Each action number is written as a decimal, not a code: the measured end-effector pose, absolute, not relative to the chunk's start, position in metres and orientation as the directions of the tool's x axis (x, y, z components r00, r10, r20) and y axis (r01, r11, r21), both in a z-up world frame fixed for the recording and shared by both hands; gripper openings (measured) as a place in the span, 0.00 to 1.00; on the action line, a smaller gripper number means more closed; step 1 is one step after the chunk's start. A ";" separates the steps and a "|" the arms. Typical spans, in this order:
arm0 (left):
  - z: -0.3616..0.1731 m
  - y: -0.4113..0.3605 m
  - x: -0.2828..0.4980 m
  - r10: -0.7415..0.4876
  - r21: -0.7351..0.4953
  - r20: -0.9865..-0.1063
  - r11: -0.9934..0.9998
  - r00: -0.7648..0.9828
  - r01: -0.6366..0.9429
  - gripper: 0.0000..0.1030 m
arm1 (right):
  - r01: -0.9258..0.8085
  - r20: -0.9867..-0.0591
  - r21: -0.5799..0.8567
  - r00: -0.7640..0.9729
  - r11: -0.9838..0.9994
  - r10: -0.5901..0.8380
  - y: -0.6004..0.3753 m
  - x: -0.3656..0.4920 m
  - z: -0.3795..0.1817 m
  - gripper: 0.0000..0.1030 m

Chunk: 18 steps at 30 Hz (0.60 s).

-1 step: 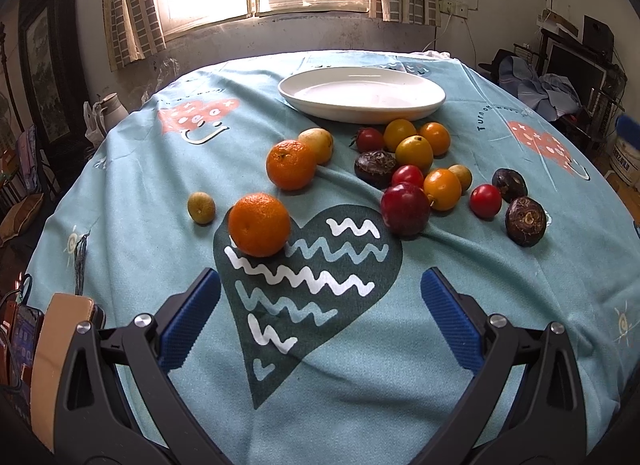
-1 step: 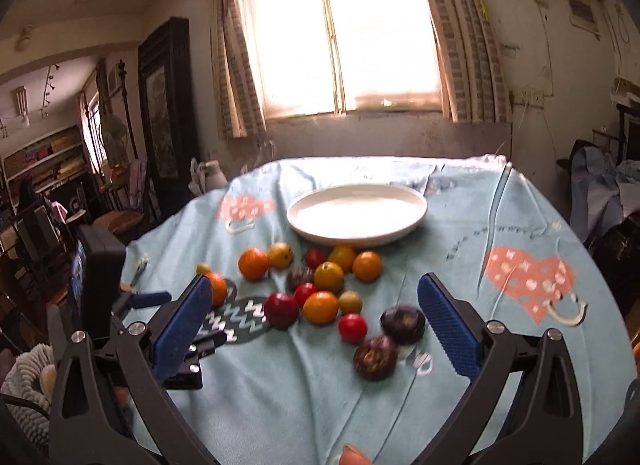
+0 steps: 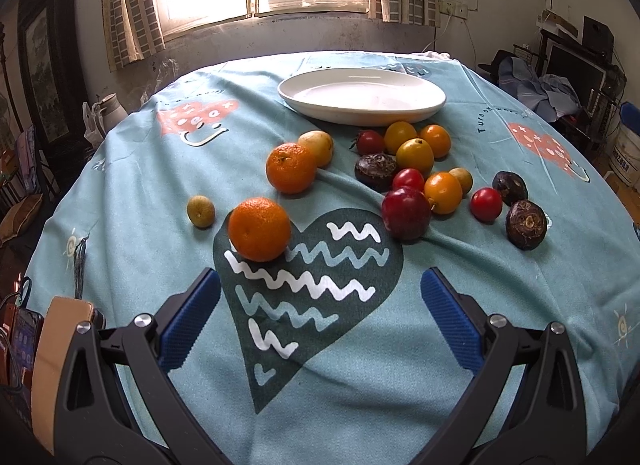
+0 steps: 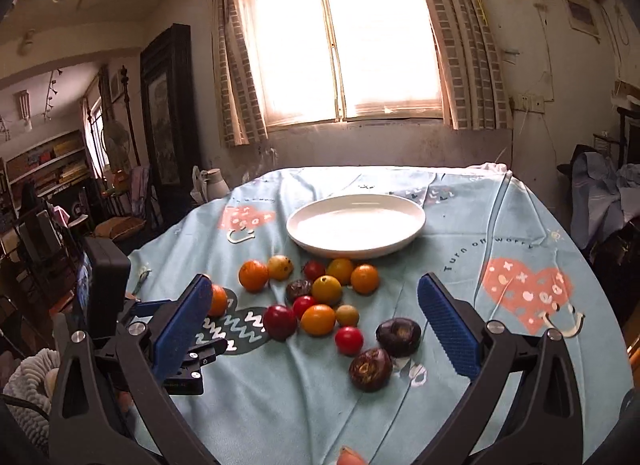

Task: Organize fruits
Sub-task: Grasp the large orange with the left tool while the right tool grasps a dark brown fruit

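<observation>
- Left wrist view: the left gripper (image 3: 320,305) hangs low over the dark heart print on the teal tablecloth (image 3: 120,233), jaws spread wide with nothing between them.
- The nearest fruit is a large orange (image 3: 259,229) just beyond the left finger. A second orange (image 3: 291,167) sits farther back, touching a yellow fruit (image 3: 317,147).
- A small greenish fruit (image 3: 201,211) lies alone to the left, apart from the rest.
- To the right, a dark red plum (image 3: 406,213) fronts a tight cluster of small orange, yellow and red fruits. Two dark brown, rough-skinned fruits (image 3: 525,224) sit at the far right edge of the group.
- The white plate (image 3: 362,96) stands beyond the fruit and holds nothing.
- Right wrist view: the right gripper (image 4: 316,321) is held higher and farther back, jaws also wide and empty. The other gripper (image 4: 176,341) shows at lower left.
- The same plate (image 4: 356,225) sits behind the cluster, with the tabletop's fruit all lying on the cloth in front of it.
- Nothing shows as changed: no fruit is on the plate and none is gripped, so I judge the sorting has not begun.
- The near orange looks the likeliest first pick for the left side. Being round, it may roll if nudged off-centre.
</observation>
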<state>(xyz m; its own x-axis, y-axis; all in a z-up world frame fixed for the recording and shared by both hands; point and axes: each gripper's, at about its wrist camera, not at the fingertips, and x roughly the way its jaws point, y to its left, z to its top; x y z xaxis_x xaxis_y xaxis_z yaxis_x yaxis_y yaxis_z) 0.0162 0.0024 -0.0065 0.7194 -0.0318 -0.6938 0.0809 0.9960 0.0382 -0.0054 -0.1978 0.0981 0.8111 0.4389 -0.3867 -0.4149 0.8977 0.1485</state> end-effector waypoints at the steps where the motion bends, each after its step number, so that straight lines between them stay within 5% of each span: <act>1: -0.004 0.002 0.022 -0.018 0.056 -0.704 0.995 0.710 0.080 0.98 | -0.446 -0.442 0.165 0.764 0.879 0.471 -0.197 0.005 0.095 0.99; 3: 0.000 0.000 0.032 0.031 0.122 -0.716 0.989 0.697 0.081 0.98 | -0.448 -0.558 0.200 0.679 0.871 0.478 -0.193 0.027 0.080 0.99; 7: -0.001 -0.003 0.055 0.076 0.203 -0.734 0.973 0.675 0.111 0.98 | -0.399 -0.578 0.262 0.664 0.879 0.474 -0.202 0.042 0.060 0.99; 14: -0.004 0.012 0.082 -0.050 0.059 -0.742 0.988 0.668 0.139 0.98 | -0.401 -0.699 0.243 0.558 0.883 0.446 -0.194 0.055 0.021 0.99; 18: -0.001 0.019 0.093 -0.008 0.124 -0.743 0.981 0.670 0.150 0.98 | -0.397 -0.722 0.293 0.505 0.870 0.474 -0.198 0.062 0.009 0.99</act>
